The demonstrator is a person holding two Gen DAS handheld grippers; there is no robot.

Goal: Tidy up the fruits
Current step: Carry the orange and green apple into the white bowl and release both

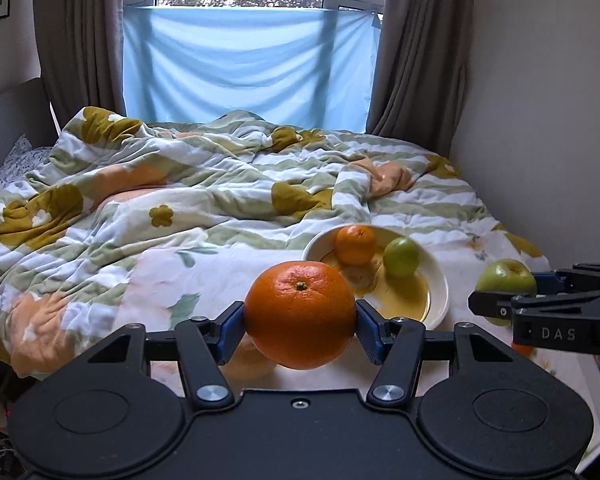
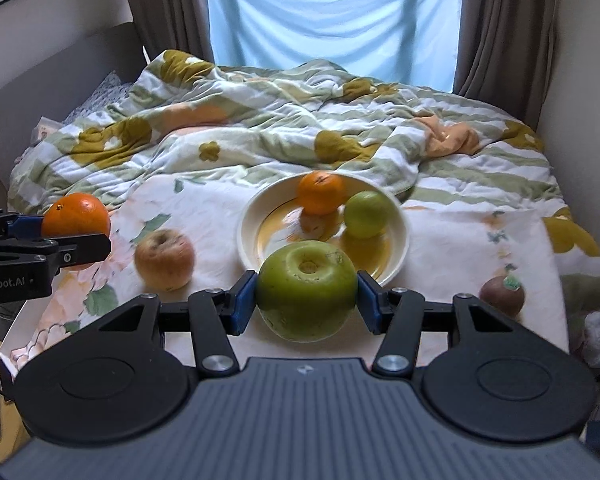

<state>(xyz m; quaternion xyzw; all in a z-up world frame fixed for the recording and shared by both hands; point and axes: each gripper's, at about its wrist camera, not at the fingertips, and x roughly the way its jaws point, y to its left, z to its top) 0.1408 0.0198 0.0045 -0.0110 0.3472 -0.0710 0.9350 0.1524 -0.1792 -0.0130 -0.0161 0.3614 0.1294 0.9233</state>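
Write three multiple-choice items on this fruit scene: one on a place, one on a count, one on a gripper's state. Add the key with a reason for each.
1. Where does the reddish-yellow apple lie?
A. on the sheet beside the plate
B. on the plate
C. in the right gripper

2. How many fruits lie on the plate?
A. none
B. two
C. four

3. What is the left gripper doing?
A. standing open and empty
B. gripping a green apple
C. gripping a large orange

Key: 1 A, the apple rests on the sheet, apart from the plate's rim. 2 B, only a small orange and a small green fruit sit in it. 3 C, both blue pads press the large orange's sides, while the right gripper clamps the green apple.
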